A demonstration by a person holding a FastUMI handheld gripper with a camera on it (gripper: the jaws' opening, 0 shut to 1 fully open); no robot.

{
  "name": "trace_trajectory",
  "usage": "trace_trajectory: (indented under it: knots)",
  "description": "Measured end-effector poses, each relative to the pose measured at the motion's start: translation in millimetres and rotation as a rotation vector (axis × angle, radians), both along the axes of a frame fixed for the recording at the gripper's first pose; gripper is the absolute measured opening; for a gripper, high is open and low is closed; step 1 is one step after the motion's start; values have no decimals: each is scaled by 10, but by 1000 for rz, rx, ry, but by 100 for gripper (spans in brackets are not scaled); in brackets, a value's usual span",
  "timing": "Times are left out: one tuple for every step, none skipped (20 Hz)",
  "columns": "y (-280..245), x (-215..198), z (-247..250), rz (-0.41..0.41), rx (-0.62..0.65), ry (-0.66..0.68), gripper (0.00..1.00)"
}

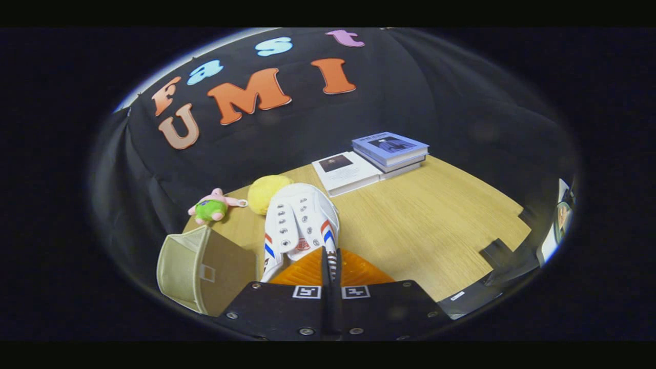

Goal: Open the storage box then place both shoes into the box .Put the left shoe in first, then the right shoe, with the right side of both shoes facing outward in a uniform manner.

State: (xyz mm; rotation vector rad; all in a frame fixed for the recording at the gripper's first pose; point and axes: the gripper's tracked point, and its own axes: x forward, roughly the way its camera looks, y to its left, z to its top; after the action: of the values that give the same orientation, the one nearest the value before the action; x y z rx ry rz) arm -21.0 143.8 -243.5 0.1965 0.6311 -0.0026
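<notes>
gripper: fingers drawn close together, with only a thin slit between them, clamped on the rear edge of the shoe's opening; both fingers press on it
shoe: white sneaker with lace eyelets along the top and red and blue stripes on each side; toe points away from the gripper toward the far part of the surface; its heel end sits between the fingers, and the whole shoe appears lifted above the surface, though how high cannot be told
storage box: beige fabric box to the left of the fingers and the shoe, close beside the shoe's left side; it is tilted in this view with its opening facing left, and a small tab shows on the side wall facing the shoe
yellow ball: soft, round, just beyond the shoe's toe and partly hidden behind it
plush toy: pink and green, lying left of the yellow ball, beyond the storage box
books: a white one lying flat, and a blue-covered one stacked on others just right of it, well beyond the shoe at the far edge
surface: light wood grain, bare to the right of the shoe
</notes>
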Motion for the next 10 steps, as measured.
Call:
trace_trajectory:
  knots:
    - [147,-22,65,4,11,-7,0]
    - [300,-43,117,16,21,-12,1]
    - [446,-72,171,24,27,-20,0]
    - [594,-101,218,31,33,-25,0]
    - [737,-148,241,40,38,-25,0]
    - [888,-184,259,50,41,-27,0]
    - [1037,-221,269,66,42,-29,0]
    - [1169,-271,266,76,43,-26,0]
    - [1302,-317,251,84,48,-21,0]
    - [1416,-356,248,88,53,-17,0]
